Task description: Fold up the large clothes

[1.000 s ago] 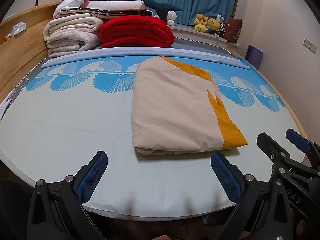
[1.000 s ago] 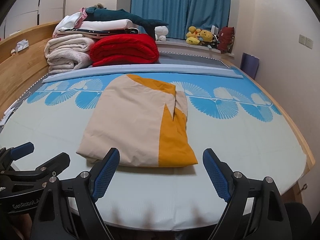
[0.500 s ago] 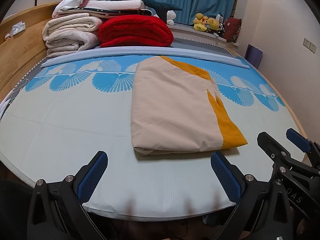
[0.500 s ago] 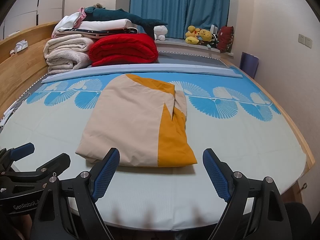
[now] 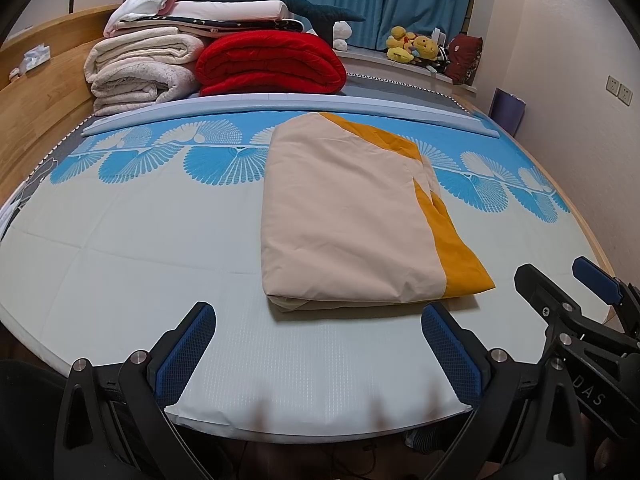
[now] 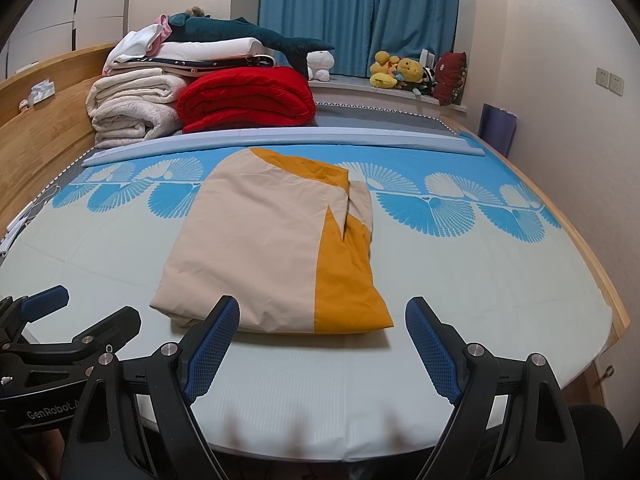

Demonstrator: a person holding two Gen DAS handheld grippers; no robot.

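A beige and mustard-yellow cloth lies folded into a flat rectangle in the middle of the bed, its yellow band along the right side. My left gripper hovers open just short of the cloth's near edge, with nothing between its blue pads. My right gripper is open as well, level with the near edge and touching nothing. Each view catches the other gripper at its side: the right one and the left one.
Folded white blankets, a red quilt and a plush shark are stacked at the head of the bed. Soft toys sit on the window ledge under blue curtains. A wooden board runs along the left.
Both grippers have drifted very slightly; the cloth has shifted a touch in both views. Nothing was grasped or released.
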